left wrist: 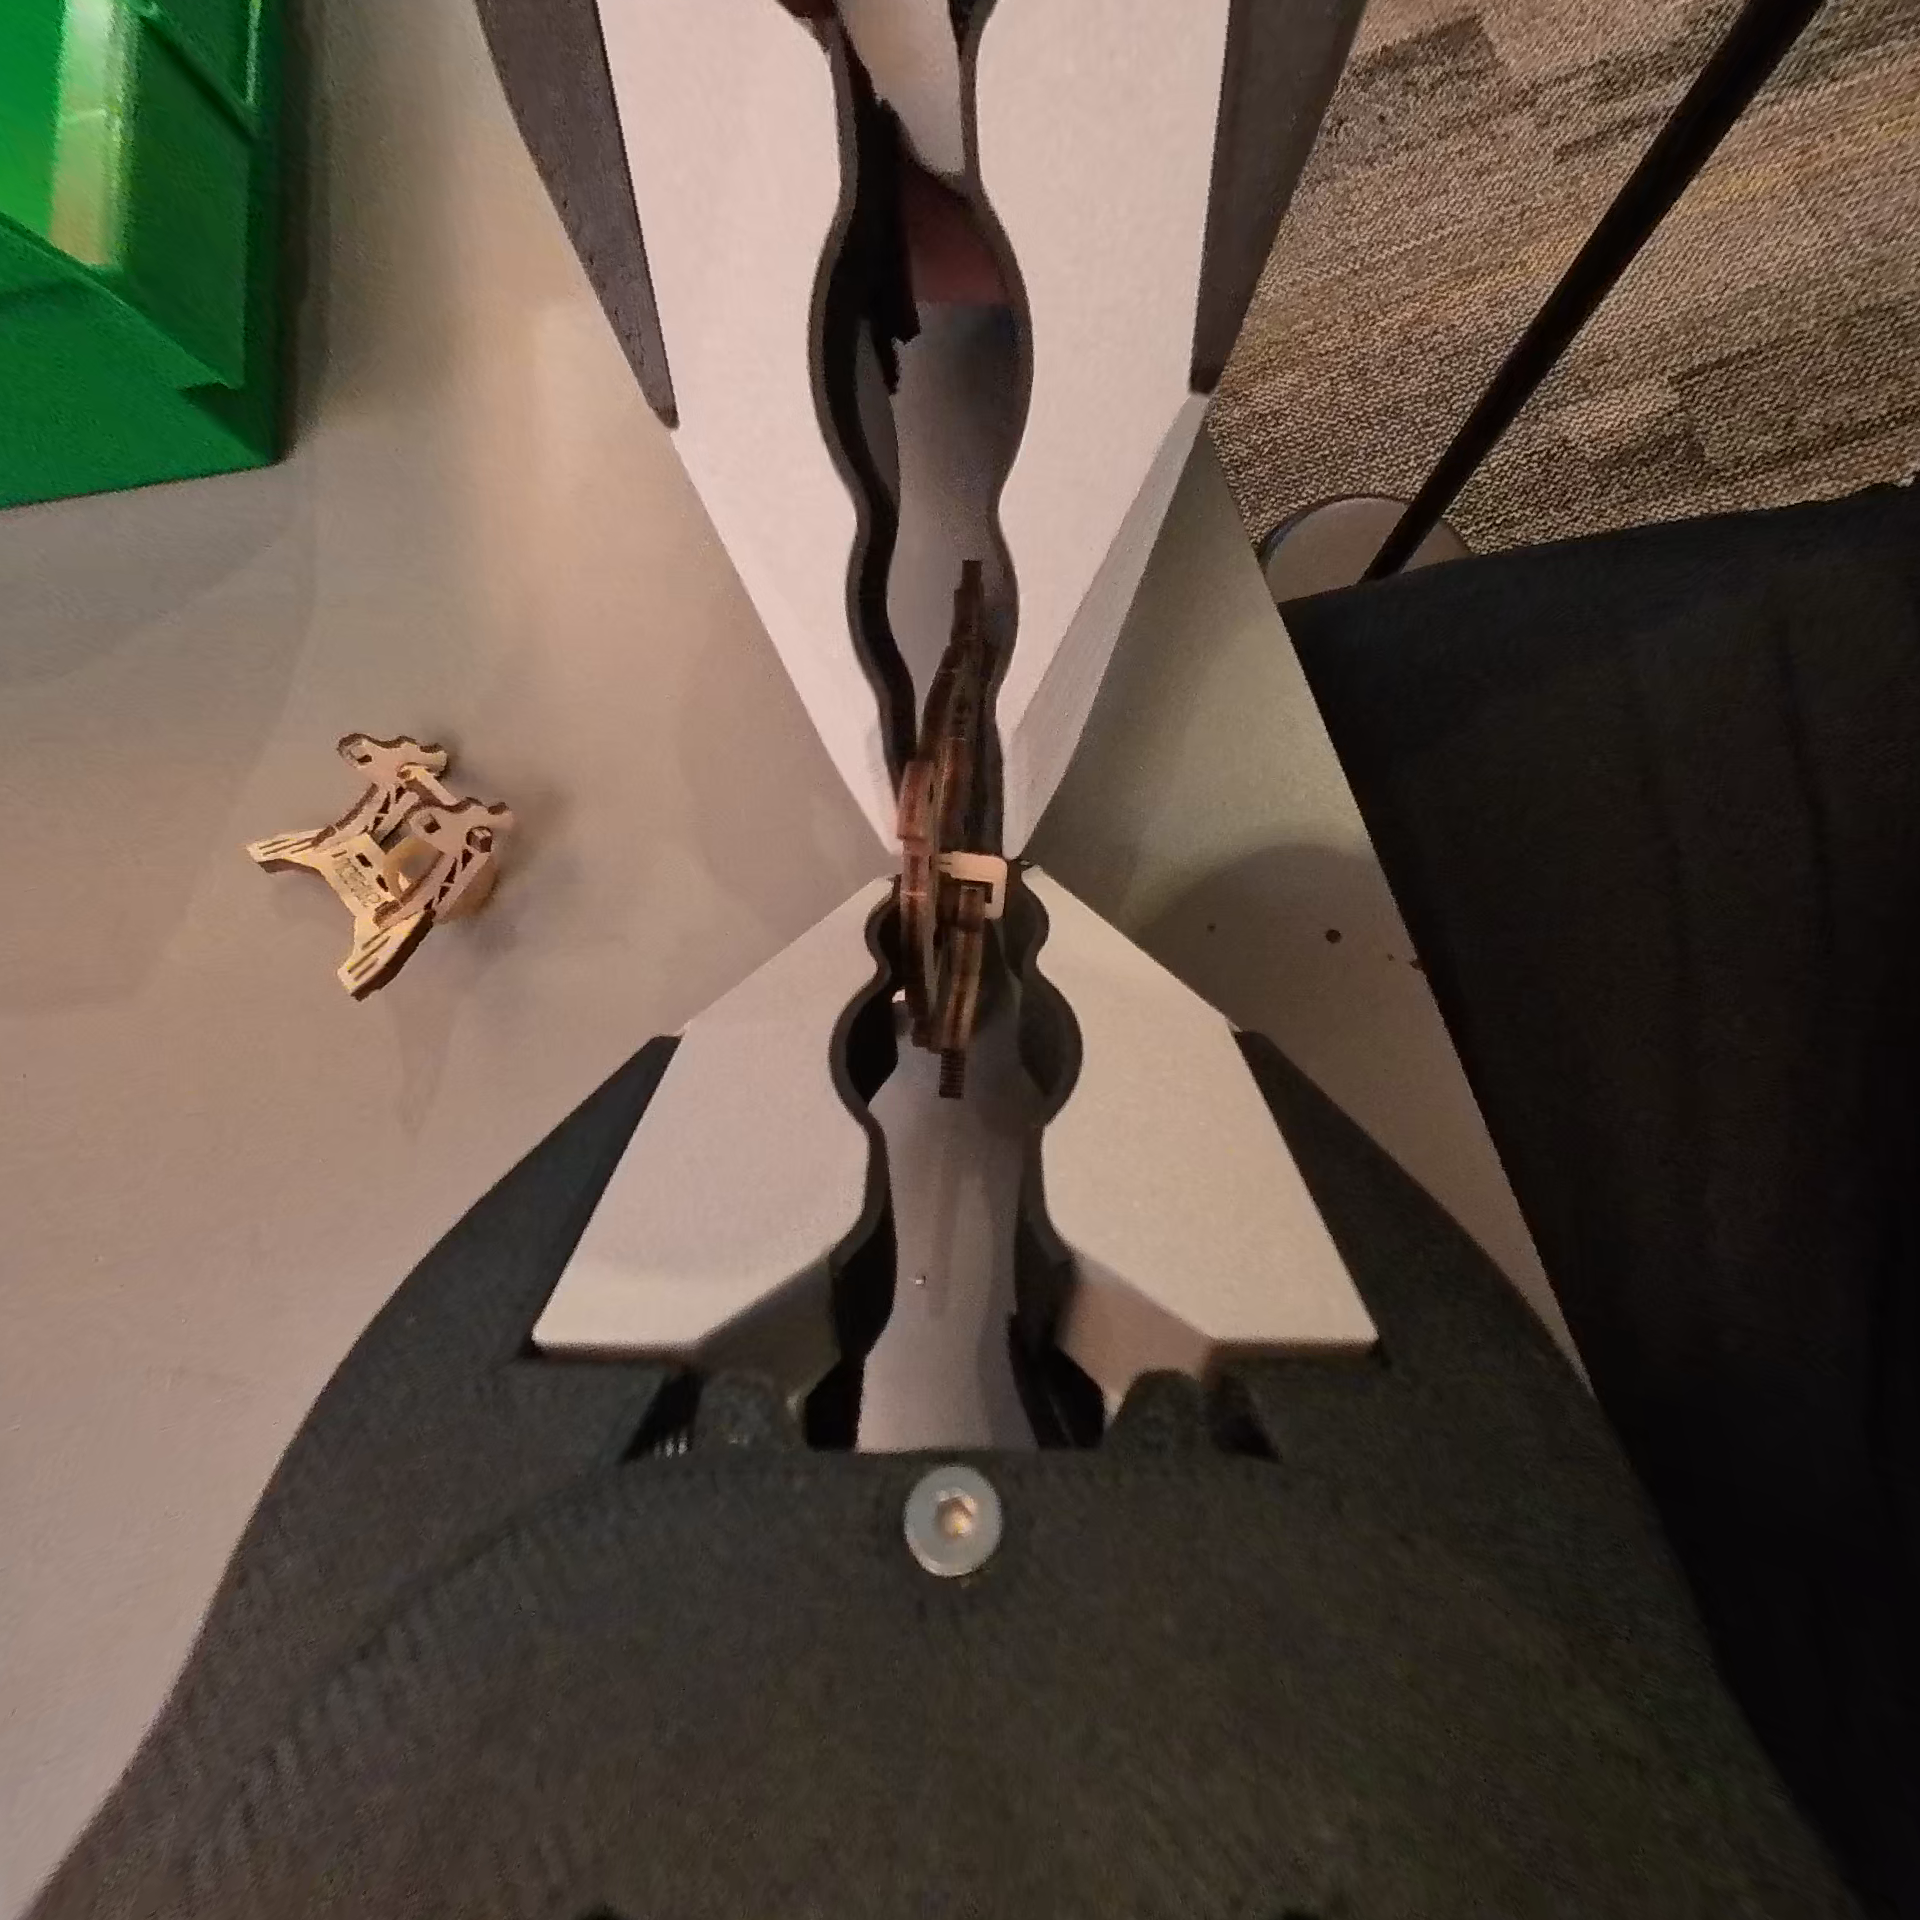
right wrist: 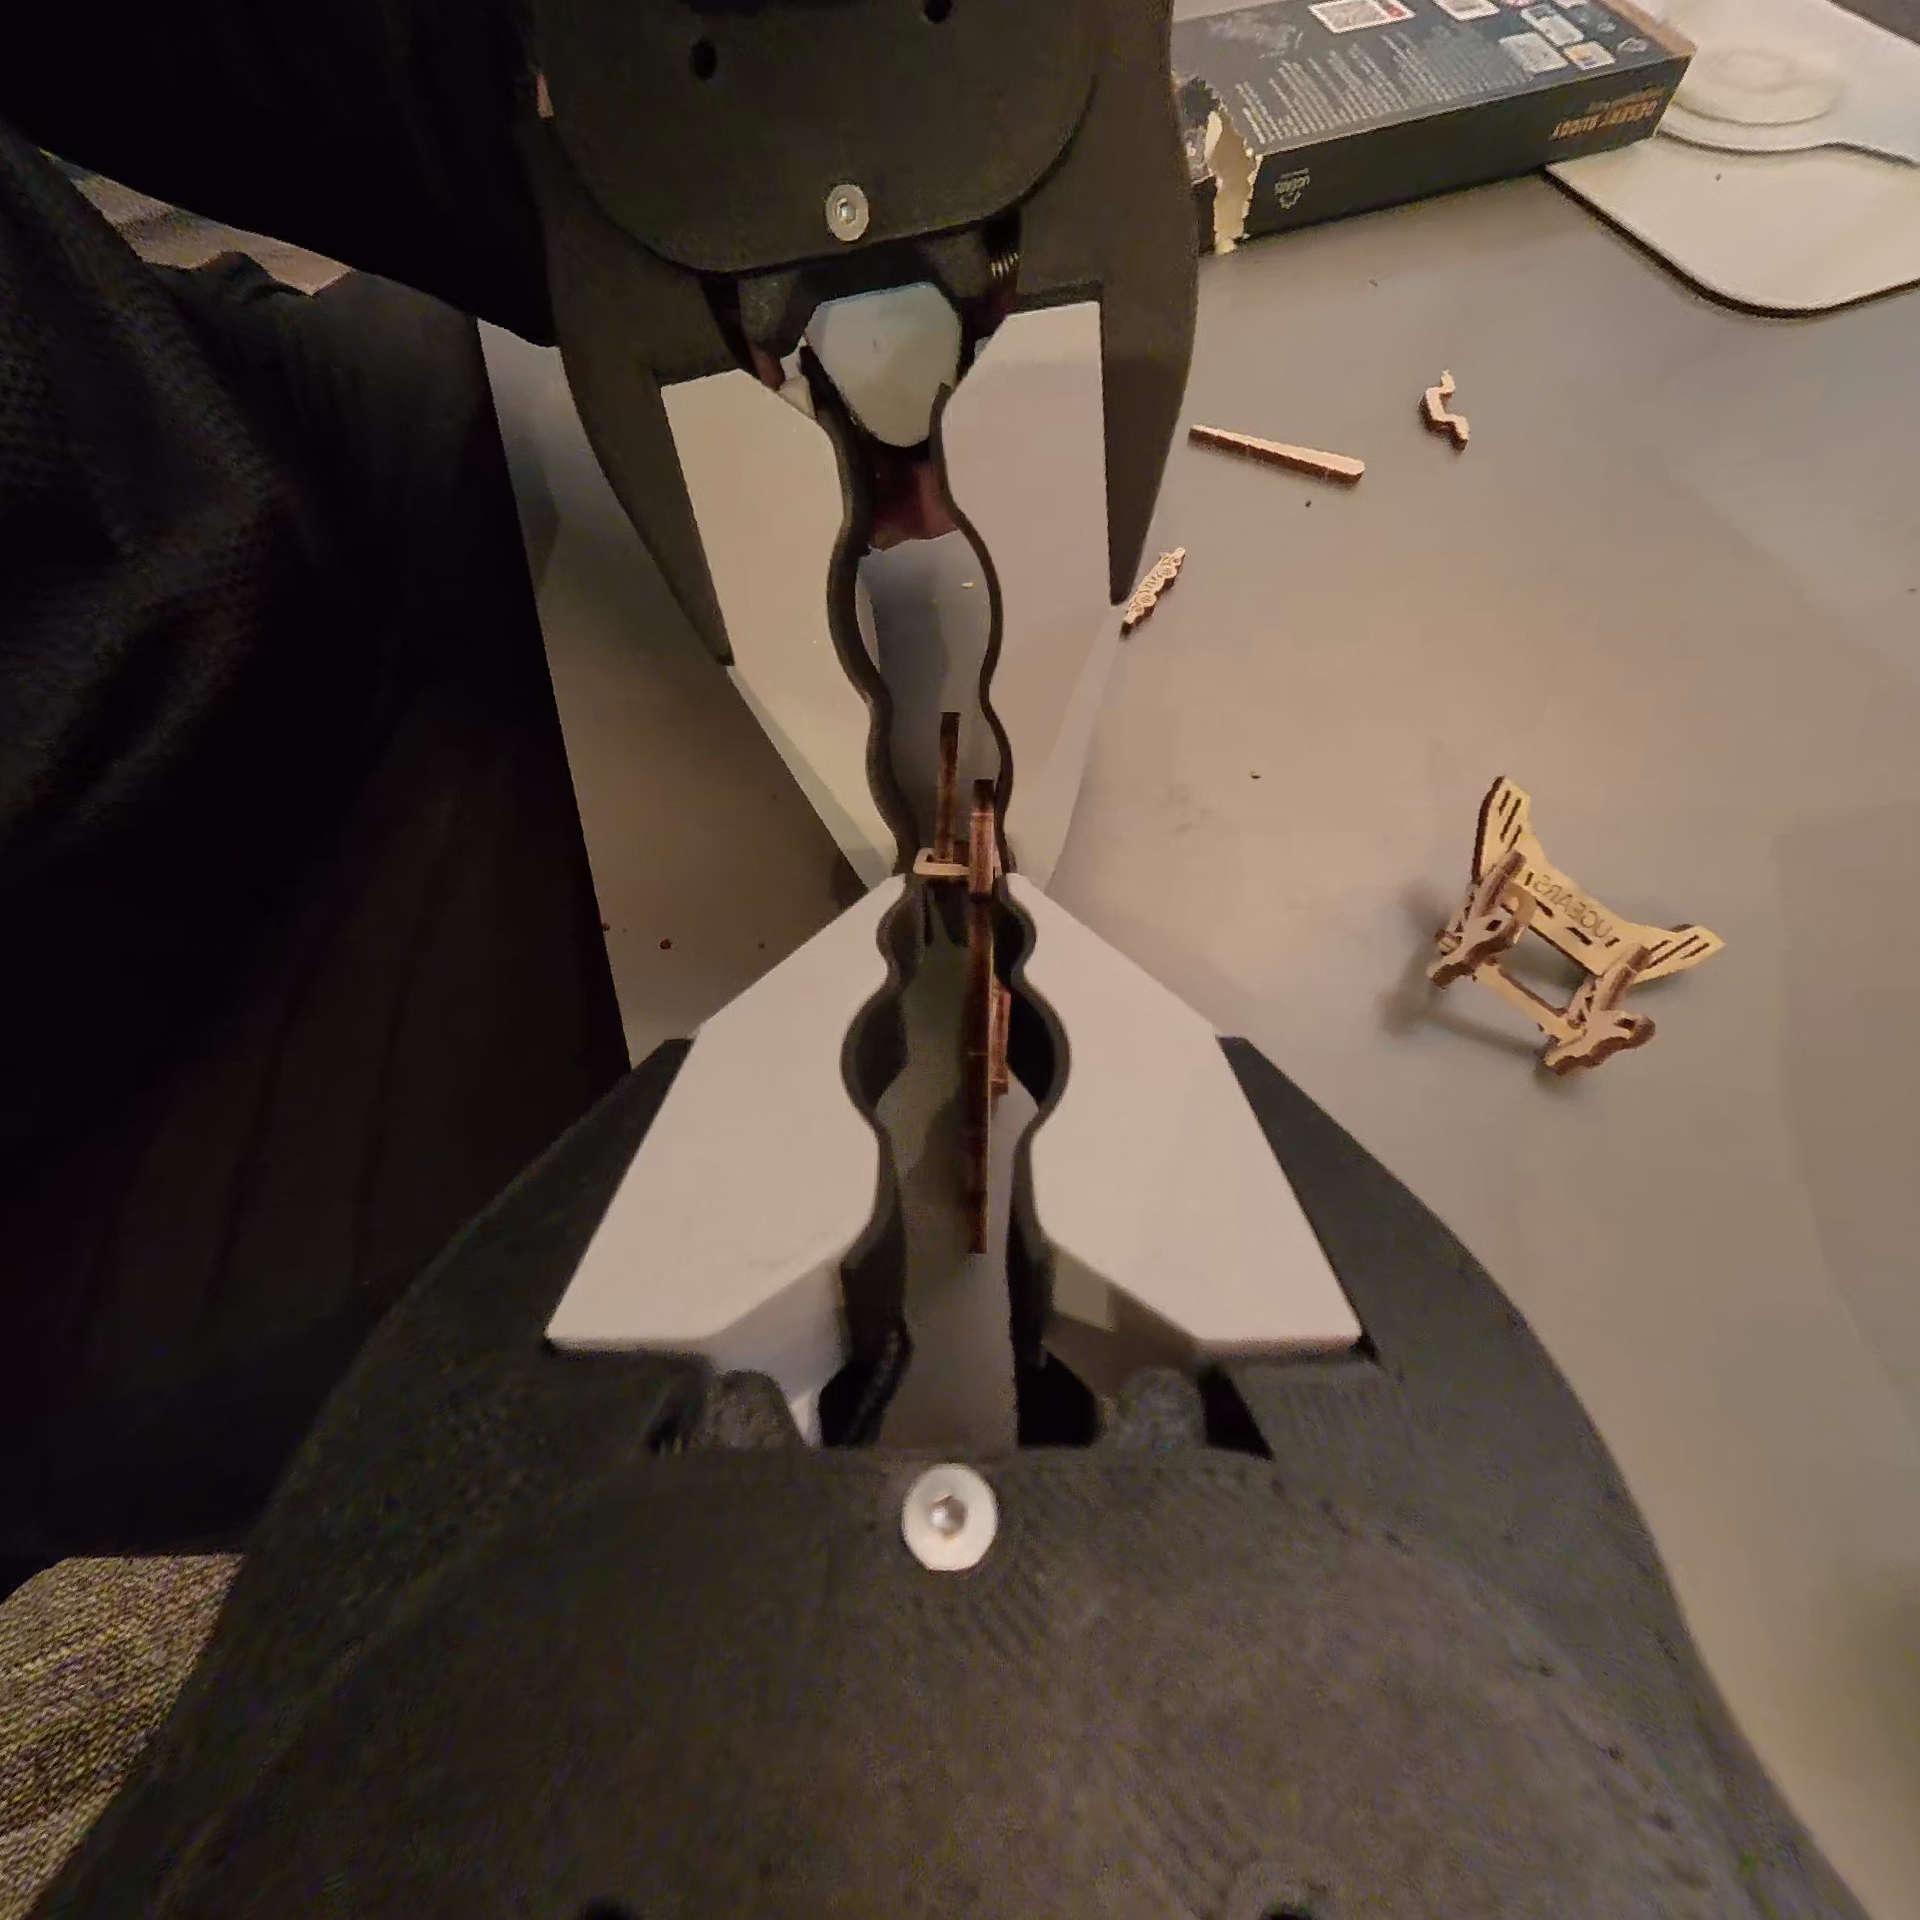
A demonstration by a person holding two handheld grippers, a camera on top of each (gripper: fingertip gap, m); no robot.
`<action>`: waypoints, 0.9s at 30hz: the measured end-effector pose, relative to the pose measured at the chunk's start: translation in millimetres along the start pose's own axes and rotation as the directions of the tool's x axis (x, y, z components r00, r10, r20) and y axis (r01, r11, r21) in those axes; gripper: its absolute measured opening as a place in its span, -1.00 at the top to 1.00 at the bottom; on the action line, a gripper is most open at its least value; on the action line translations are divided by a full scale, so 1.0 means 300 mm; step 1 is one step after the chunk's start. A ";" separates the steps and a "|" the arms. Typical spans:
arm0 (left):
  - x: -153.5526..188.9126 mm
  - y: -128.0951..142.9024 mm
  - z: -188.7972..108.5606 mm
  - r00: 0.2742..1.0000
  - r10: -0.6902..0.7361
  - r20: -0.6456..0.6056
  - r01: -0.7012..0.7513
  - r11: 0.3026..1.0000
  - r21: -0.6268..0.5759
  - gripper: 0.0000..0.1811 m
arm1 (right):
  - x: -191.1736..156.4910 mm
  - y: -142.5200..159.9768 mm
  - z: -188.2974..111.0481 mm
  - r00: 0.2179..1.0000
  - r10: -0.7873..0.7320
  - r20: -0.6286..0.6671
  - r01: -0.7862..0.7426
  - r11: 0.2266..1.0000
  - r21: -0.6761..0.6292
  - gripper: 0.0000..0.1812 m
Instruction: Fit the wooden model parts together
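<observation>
Meeting tip to tip above the surface's near edge, the left gripper [left wrist: 951,883] and right gripper [right wrist: 961,883] each have jaws clamped on a flat wooden part [left wrist: 940,831], edge-on and joined by a small pale peg [left wrist: 971,864]. An assembled wooden stand [right wrist: 1558,956] sits apart on open surface [right wrist: 1351,1195]; loose wooden pieces [right wrist: 1276,453] lie farther in, toward a dark box [right wrist: 1455,114] at the far edge.
</observation>
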State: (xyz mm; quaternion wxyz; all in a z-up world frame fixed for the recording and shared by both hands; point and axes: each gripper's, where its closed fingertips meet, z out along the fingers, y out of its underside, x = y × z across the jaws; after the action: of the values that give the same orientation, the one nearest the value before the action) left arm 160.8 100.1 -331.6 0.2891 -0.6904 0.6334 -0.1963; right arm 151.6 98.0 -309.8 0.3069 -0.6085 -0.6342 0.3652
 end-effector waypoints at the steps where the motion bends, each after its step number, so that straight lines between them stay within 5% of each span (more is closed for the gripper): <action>1: 0.000 0.000 0.000 1.000 0.000 0.000 0.000 1.000 -0.002 0.84 | 0.000 0.000 0.000 1.000 0.000 -0.002 0.000 1.000 0.000 0.90; 7: 0.004 0.000 0.001 1.000 -0.009 -0.012 0.009 1.000 -0.011 0.84 | -0.016 -0.003 0.009 1.000 0.004 0.023 -0.004 1.000 -0.009 0.78; 27: 0.000 0.010 -0.005 0.999 0.049 -0.014 -0.049 0.998 -0.034 0.85 | -0.008 -0.003 0.017 0.999 -0.032 -0.021 0.031 0.999 -0.042 0.88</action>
State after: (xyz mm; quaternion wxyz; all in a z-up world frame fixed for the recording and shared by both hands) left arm 157.4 99.9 -332.4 0.2777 -0.6783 0.6553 -0.1829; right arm 147.0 95.2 -311.7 0.3066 -0.6086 -0.6477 0.3408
